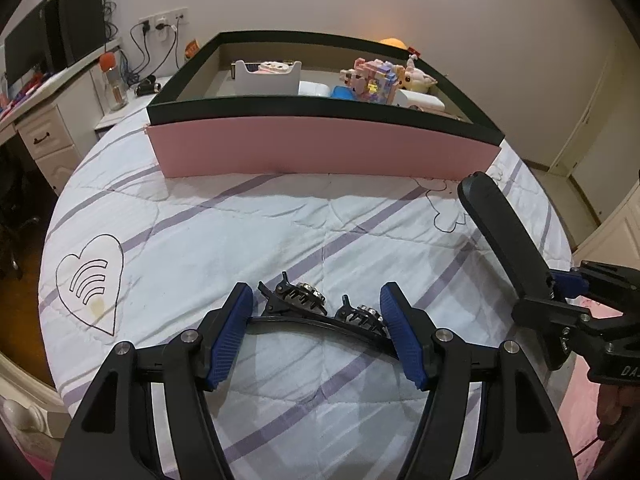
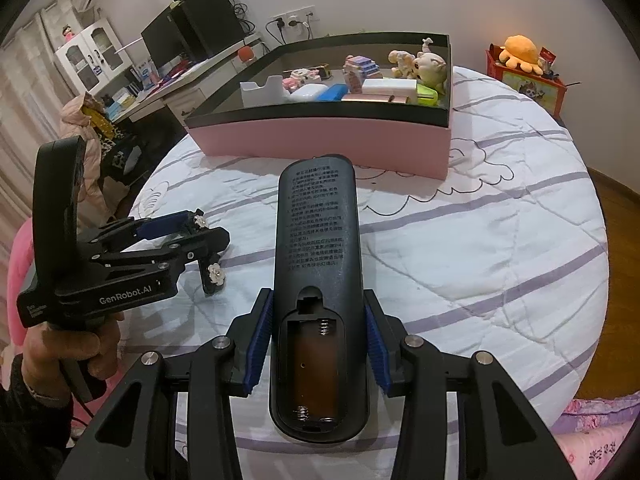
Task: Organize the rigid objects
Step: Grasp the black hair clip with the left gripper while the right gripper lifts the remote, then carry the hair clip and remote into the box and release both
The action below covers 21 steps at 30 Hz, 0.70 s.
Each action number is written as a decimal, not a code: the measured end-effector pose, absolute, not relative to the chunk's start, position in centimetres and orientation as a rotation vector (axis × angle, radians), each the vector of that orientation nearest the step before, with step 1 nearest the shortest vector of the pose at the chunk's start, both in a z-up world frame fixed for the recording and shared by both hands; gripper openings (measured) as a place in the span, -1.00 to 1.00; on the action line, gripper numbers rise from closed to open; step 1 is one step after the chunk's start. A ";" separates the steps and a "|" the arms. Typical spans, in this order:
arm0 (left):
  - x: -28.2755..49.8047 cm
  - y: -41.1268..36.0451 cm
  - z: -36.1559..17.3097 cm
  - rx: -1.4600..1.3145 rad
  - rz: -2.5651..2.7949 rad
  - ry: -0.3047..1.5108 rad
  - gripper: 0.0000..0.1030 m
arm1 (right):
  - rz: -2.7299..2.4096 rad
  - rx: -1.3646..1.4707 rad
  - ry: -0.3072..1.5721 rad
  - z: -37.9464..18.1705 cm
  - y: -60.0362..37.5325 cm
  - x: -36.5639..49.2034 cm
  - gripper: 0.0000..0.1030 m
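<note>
Right jaws clamp the remote (image 2: 318, 280): dark, battery bay open, long axis toward box (image 2: 320, 140); left gripper (image 1: 316, 332) half-open around hair clips (image 1: 320, 304), no contact.

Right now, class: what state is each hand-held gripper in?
Left hand-held gripper: open, jaws either side of the hair clips, not pressing.
Right hand-held gripper: shut on the remote control.

The left gripper (image 1: 316, 312) pointed downward, its 2 jaws apart, gripping nothing; the right gripper (image 2: 318, 344) was clamped, angled downward beside it.
</note>
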State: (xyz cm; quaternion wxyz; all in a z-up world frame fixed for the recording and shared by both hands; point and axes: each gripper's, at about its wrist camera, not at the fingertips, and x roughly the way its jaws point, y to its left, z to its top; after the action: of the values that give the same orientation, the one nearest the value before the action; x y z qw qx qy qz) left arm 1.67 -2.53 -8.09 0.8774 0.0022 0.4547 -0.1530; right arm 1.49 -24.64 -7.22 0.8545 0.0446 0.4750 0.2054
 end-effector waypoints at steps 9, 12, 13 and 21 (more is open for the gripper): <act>1.7 -2.3 -5.2 0.031 -0.317 0.887 0.30 | 0.436 0.092 0.974 -6.0 -24.5 1.5 -0.15; 2.3 -2.4 -3.6 0.049 -0.324 0.857 0.30 | 0.448 0.083 0.955 -5.0 -24.2 1.8 -0.15; 2.6 -2.5 -3.1 0.055 -0.325 0.846 0.30 | 0.451 0.077 0.944 -4.5 -24.1 2.2 -0.15; 8.6 -2.9 2.2 0.090 -0.316 0.739 0.30 | 0.435 0.053 0.848 0.5 -23.8 7.7 -0.15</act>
State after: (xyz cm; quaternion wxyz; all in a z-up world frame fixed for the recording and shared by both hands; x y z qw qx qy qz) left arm 8.62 -2.88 2.18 0.9193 0.0438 0.3596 -0.1538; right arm 7.71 -23.78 0.45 0.8883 0.0257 0.4079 0.2094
